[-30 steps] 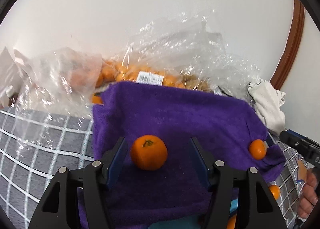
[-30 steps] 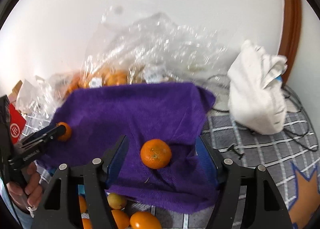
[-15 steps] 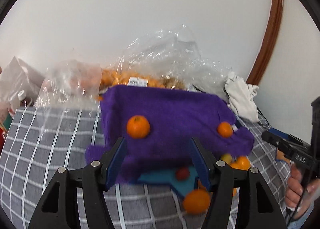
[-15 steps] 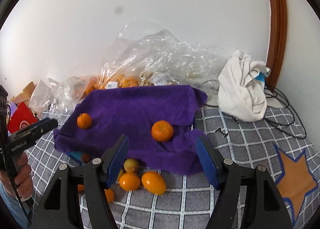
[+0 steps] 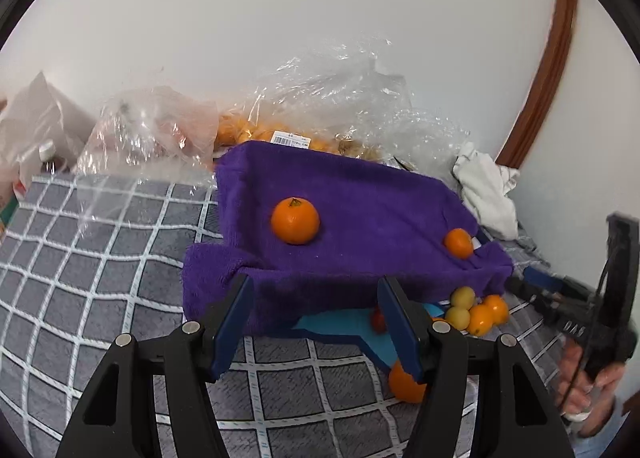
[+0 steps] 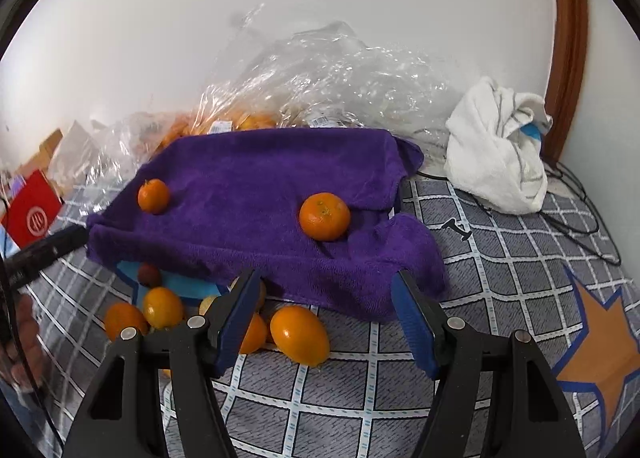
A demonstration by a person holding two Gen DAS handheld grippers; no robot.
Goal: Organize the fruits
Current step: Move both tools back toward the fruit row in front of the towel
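A purple towel (image 5: 352,218) (image 6: 256,194) is draped over something raised. Two tangerines rest on it: one near its left side (image 5: 295,220) (image 6: 153,196) and one near its right side (image 5: 458,243) (image 6: 324,216). Several loose orange and yellow fruits (image 6: 298,334) (image 5: 478,312) lie on the checked cloth at the towel's front edge. My left gripper (image 5: 314,318) is open and empty, held back from the towel's front left. My right gripper (image 6: 326,310) is open and empty in front of the towel, above the loose fruits.
Clear plastic bags (image 5: 332,98) (image 6: 344,78) with more oranges lie behind the towel against the white wall. A white cloth bundle (image 6: 496,146) (image 5: 486,194) sits at the right with black cables (image 6: 576,214). A red box (image 6: 32,214) is at the far left. A grey checked cloth (image 5: 100,258) covers the surface.
Both grippers have pulled back and up from the tangerines on the towel. The loose fruits at the towel's front edge have come into view. Both stay open.
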